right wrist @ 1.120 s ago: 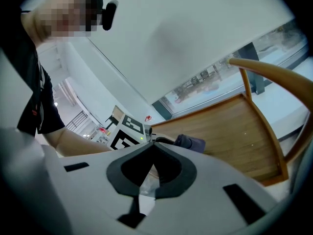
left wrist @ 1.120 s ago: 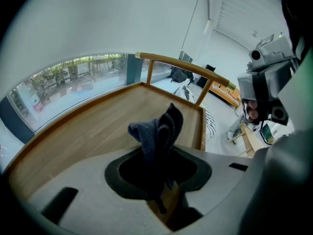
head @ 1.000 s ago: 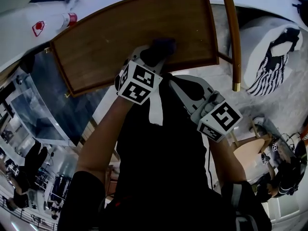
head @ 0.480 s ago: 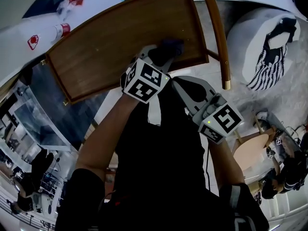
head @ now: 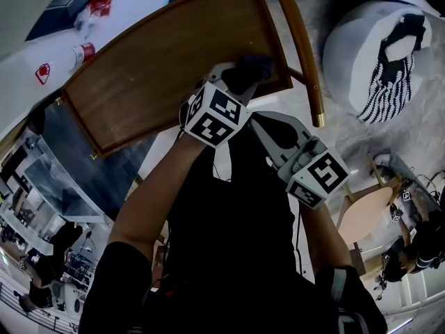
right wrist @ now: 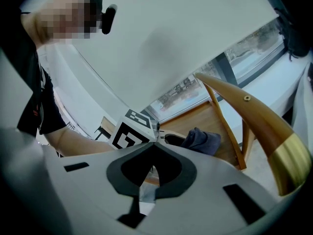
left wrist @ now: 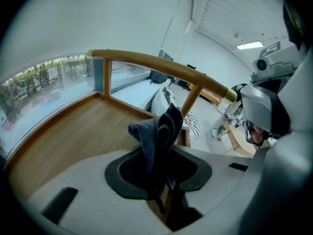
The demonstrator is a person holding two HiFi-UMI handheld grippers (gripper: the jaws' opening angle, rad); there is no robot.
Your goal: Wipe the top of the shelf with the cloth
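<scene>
The brown wooden shelf top point(head: 153, 61) fills the upper middle of the head view. My left gripper point(head: 241, 76) is shut on a dark blue-grey cloth point(head: 250, 68), which is pressed on the shelf near its front right corner. In the left gripper view the bunched cloth point(left wrist: 159, 129) sticks up between the jaws over the shelf top point(left wrist: 68, 131). My right gripper point(head: 271, 127) hovers just in front of the shelf edge, shut with nothing in it. In the right gripper view I see the cloth point(right wrist: 203, 141) and the left gripper's marker cube point(right wrist: 131, 130).
A curved wooden rail point(head: 295, 47) with a brass tip runs along the shelf's right end. A white cushion with a striped cloth point(head: 379, 54) lies on the floor to the right. A red-capped bottle point(head: 75, 54) lies behind the shelf. A small round table point(head: 368, 214) stands lower right.
My left gripper has slid the cloth to the right along the shelf's front edge, closer to the right end. The right gripper has stayed beside it.
</scene>
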